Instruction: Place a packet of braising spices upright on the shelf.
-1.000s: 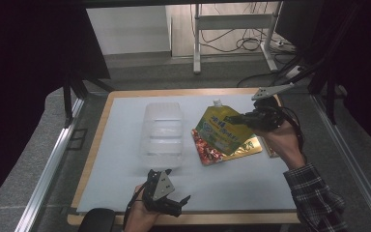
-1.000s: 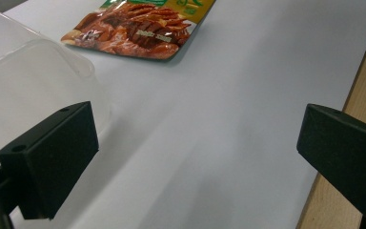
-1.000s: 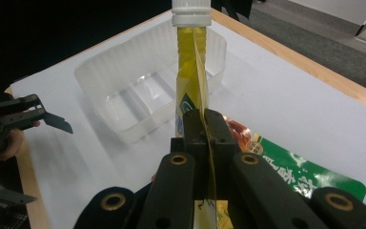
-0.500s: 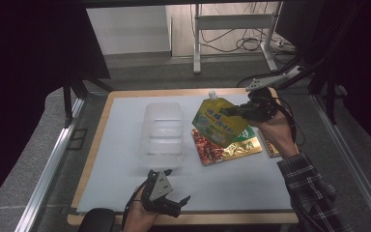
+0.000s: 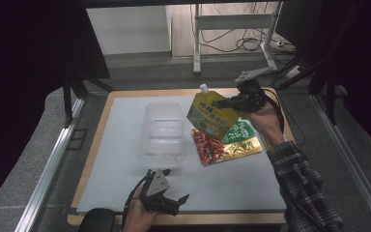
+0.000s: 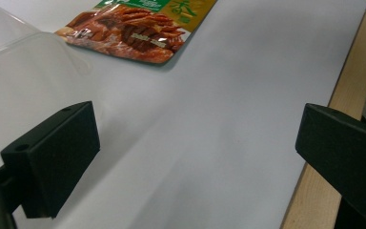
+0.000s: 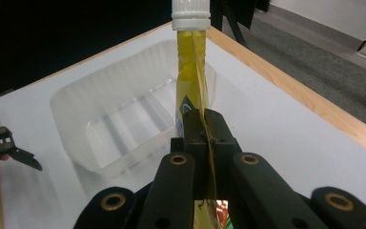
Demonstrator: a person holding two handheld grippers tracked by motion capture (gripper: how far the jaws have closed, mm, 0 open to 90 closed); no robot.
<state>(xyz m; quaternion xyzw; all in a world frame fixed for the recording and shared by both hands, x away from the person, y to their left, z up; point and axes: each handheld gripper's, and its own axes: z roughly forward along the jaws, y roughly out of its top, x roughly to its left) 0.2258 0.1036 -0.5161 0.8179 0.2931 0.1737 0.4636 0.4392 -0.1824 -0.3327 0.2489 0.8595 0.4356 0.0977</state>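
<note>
The right tool (image 5: 229, 103) pinches the yellow pouch (image 5: 211, 115) in the air; ease it level over the clear tray (image 5: 163, 131) before letting go, while the left tool (image 5: 166, 200) rests spread on the bench (image 5: 121, 121)

Tub (image 5: 162, 129) sits mid-mat (image 5: 125, 159), w/ snack packs (image 5: 222, 145) flat just right of it, spout pouch (image 5: 212, 113) held up above those packs by right gripper (image 5: 232, 102), left gripper (image 5: 166, 200) at near edge.
</note>
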